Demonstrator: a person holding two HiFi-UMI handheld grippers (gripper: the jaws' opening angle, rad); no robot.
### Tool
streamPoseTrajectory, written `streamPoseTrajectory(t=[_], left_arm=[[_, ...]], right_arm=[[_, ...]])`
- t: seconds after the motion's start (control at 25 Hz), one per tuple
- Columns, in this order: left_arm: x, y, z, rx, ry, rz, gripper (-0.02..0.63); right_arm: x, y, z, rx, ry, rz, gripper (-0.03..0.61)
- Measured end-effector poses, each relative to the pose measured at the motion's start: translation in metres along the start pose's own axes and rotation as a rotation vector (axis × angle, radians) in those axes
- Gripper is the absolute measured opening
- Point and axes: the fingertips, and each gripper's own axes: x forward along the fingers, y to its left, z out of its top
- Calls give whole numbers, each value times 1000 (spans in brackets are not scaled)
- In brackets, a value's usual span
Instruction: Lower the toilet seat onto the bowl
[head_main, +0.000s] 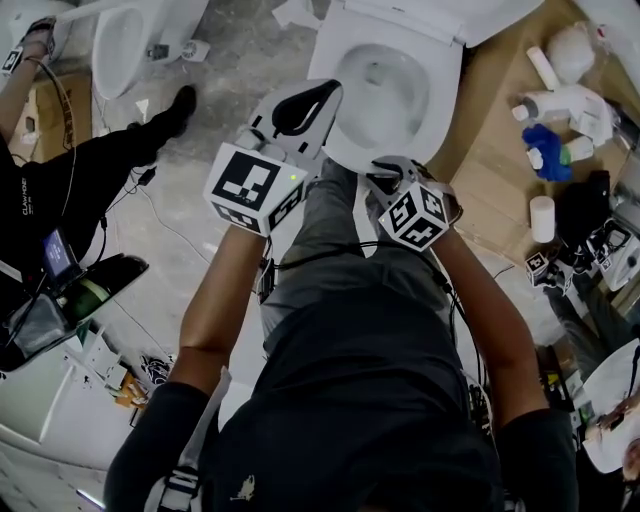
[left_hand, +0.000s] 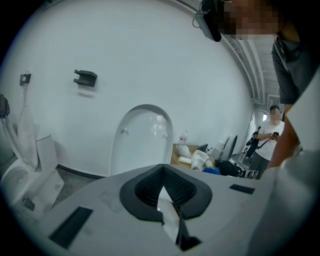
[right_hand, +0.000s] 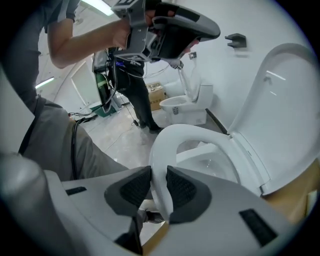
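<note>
Right claw (right_hand: 159, 192) pitched steeply down, jaws set only as wide as the rim between them. The front edge of the toilet seat (right_hand: 161, 150) sits in the gap, and both ribbed black pads press its sides. Seat is a white ring, tilted, running up and away from the claw's tips toward its hinge. It hangs partway down, clear of the bowl (right_hand: 212, 167), which lies below and just beyond the tips, glossy inside. Lid (right_hand: 280, 100) stands raised, up and to the right of the claw, behind the seat. Brown cardboard (right_hand: 295, 192) shows under the lid's edge, low on the claw's right. Left claw (left_hand: 163, 172) is held higher, above and to the left of the right one, aimed only slightly down at the raised lid. Its pads meet at the tips with a thin wedge of gap behind them and nothing gripped; only white surface shows through the wedge. Past the right claw, well apart on the left beyond the seat, a second toilet (right_hand: 187, 105) stands against the wall, with a small black bracket (right_hand: 236, 39) mounted on the wall above. In the head view, the wearer's grey trousers (head_main: 330, 230) are directly beneath both claws. A person in black (head_main: 70, 190) is well off to the left claw's side. Bottles with a blue item (head_main: 548, 152) lie on the cardboard off to the right claw's side.
</note>
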Motion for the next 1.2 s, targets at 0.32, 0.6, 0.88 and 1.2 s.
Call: streamPoseTrajectory(t=[0.32, 0.6, 0.88, 1.2], left_arm=[[3, 9, -15, -13, 32, 7, 3], [7, 20, -32, -24, 55, 7, 3], [10, 27, -49, -44, 76, 2, 3], [6, 46, -81, -70, 102, 17, 3]], right_arm=[[44, 19, -32, -34, 89, 98, 97], [84, 31, -58, -69, 172, 186, 89], [124, 36, -86, -44, 258, 230, 75], [165, 29, -110, 6, 341, 224, 31]])
